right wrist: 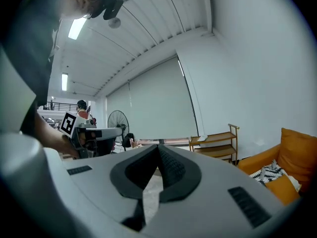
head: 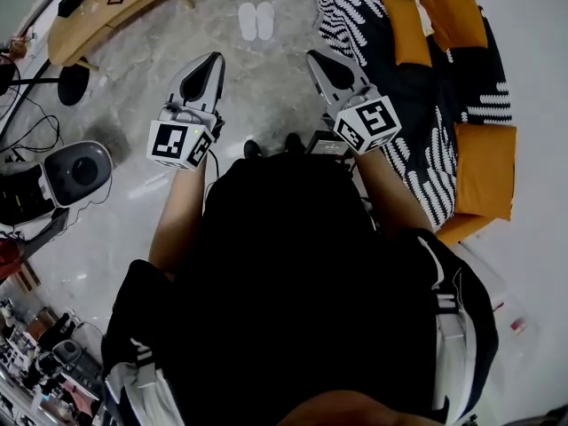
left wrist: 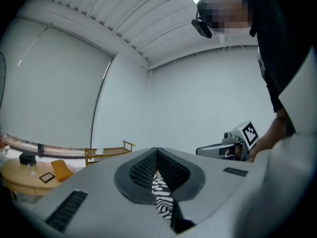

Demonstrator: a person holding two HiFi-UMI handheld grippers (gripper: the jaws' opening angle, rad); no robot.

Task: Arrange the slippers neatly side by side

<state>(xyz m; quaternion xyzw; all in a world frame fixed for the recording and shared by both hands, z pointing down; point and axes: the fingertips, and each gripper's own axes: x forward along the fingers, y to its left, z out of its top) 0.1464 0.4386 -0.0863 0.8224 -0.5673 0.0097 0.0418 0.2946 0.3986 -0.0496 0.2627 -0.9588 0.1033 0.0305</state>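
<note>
The slippers (head: 256, 20), a white pair, lie on the grey floor (head: 266, 96) at the far side of the scene, well apart from both tools. They rest close beside each other with their long axes running near to far, so by this view they already look roughly paired; whether their ends line up exactly is too small to tell. The left tool (head: 216, 57) and the right tool (head: 312, 57) are held out level in front of the person, side by side with a gap between them, and the slippers sit beyond that gap, a little to the left of its middle. That makes the left tool look slightly the nearer of the two. Both tools are clenched with nothing in them: in each gripper view the dark pads meet at the tip. The black-and-white pattern seen under the left tool's tip is only the sofa (head: 426, 105) behind it, at the right of the scene. Neither gripper view shows the slippers, since both tools point out across the room rather than down. Any tidying would call for stepping far forward, dipping the tools to the floor and opening one of them. Coming in along the slippers' long axes would probably keep them from being knocked askew.
</note>
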